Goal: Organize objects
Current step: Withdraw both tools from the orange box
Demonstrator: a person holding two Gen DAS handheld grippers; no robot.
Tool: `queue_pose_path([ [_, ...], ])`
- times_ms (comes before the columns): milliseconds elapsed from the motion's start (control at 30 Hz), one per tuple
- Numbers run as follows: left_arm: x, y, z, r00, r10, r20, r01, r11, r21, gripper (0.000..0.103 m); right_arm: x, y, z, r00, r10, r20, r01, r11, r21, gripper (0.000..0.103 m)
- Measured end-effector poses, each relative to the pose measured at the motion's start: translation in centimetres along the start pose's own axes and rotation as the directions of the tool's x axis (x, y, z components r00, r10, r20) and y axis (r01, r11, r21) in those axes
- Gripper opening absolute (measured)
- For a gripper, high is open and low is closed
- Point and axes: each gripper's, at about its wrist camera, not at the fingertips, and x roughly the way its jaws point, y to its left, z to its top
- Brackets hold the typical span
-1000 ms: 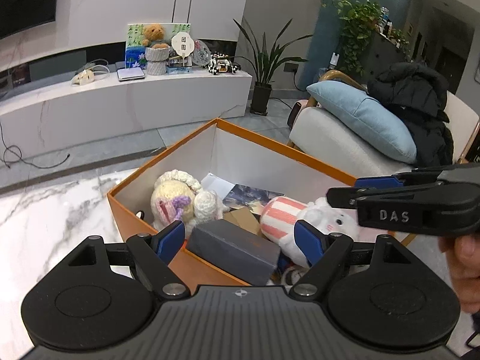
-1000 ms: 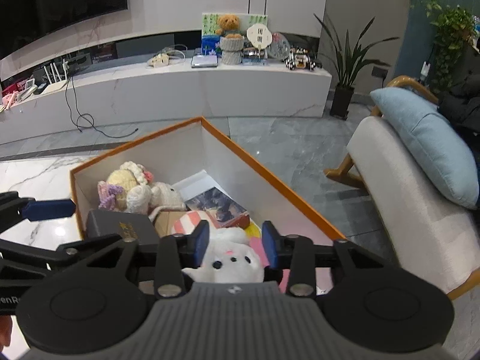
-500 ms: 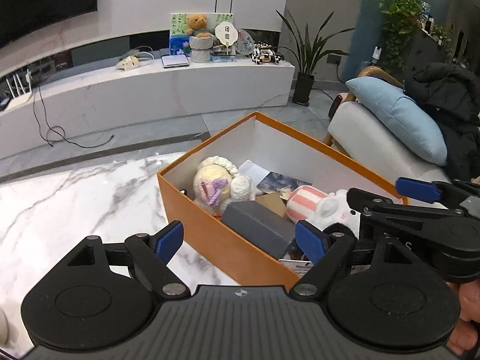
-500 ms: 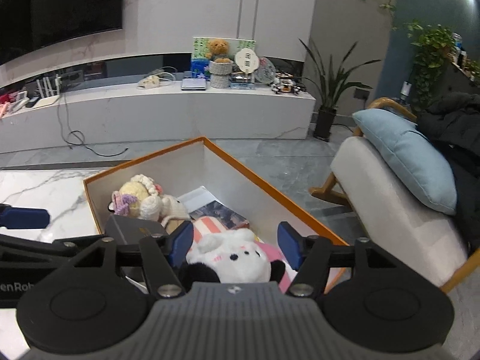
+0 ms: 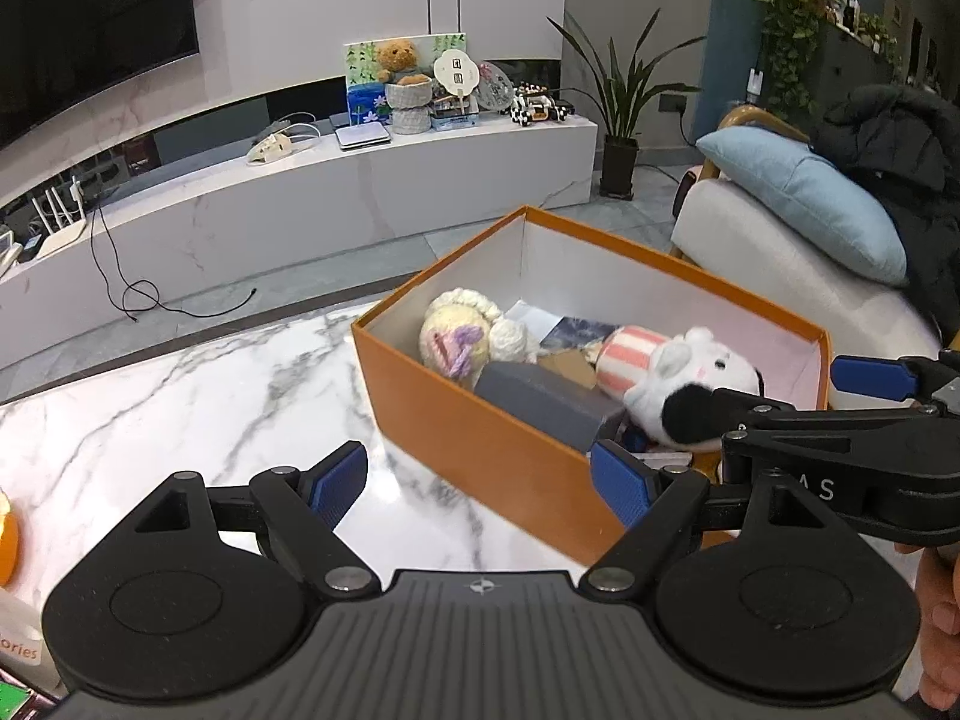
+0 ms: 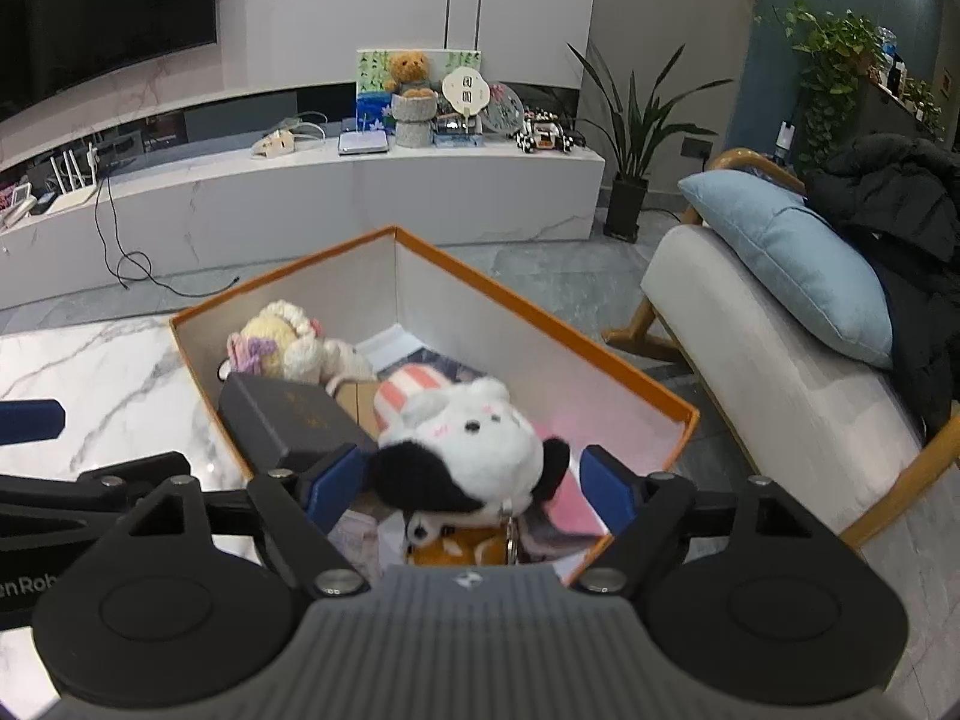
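Right wrist view looks down into the orange box [image 6: 636,378], where the white plush toy [image 6: 474,450] with black ears lies on top of the other contents, between the spread fingers of the right tongs [image 6: 474,483]; the blue pads stand apart on either side of its head, and whether the left pad touches the black ear is hard to tell. It reads as a release, the toy resting in the box rather than gripped. Beside it sit a dark grey case [image 6: 294,420], a striped pink-and-white plush [image 6: 414,387] and a cream crocheted doll [image 6: 276,342] near the far corner, with books or cards beneath that are mostly covered. From the left wrist, the left tongs [image 5: 480,480] hover open and empty over the marble counter [image 5: 180,396], just in front of the box's near wall [image 5: 480,444]. Judging by this, the packing step for the toy is about done; the next move calls for lifting the right tongs straight up without snagging the toy's keychain clasp [image 6: 510,531]. At the left wrist's left edge, an orange object [image 5: 7,531] and a labelled item are cut off and cannot be identified.
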Motion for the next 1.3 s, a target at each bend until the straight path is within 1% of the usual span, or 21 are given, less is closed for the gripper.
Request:
queue_pose_path([
  [167,-0.1,0.6,-0.4,1.000,-0.003,-0.013,0.003,1.000,0.007,0.096,-0.1,0.5,-0.4,1.000,0.005,-0.018,-0.005,1.000,-0.001,0.082],
  [233,-0.1,0.9,-0.5,1.000,-0.004,-0.021,0.004,1.000,0.003,0.096,0.0,0.6,-0.4,1.000,0.003,-0.022,-0.003,1.000,-0.004,0.086],
  [267,0.0,1.0,-0.5,1.000,-0.006,-0.026,0.007,1.000,0.003,0.096,0.1,0.7,-0.5,1.000,0.000,-0.025,0.000,1.000,-0.003,0.087],
  [500,0.1,1.2,-0.7,0.999,-0.006,-0.039,0.007,1.000,0.007,0.096,0.4,0.9,-0.7,0.999,-0.007,-0.044,0.007,1.000,0.002,0.088],
  [733,-0.1,1.1,-0.7,0.999,-0.004,-0.035,0.005,1.000,0.016,0.096,0.5,0.9,-0.7,0.999,-0.018,-0.042,0.018,1.000,0.006,0.090],
  [1300,-0.2,1.2,-0.7,1.000,-0.008,-0.026,0.009,1.000,0.020,0.096,0.5,0.9,-0.6,0.999,-0.025,-0.044,0.025,1.000,0.006,0.091],
])
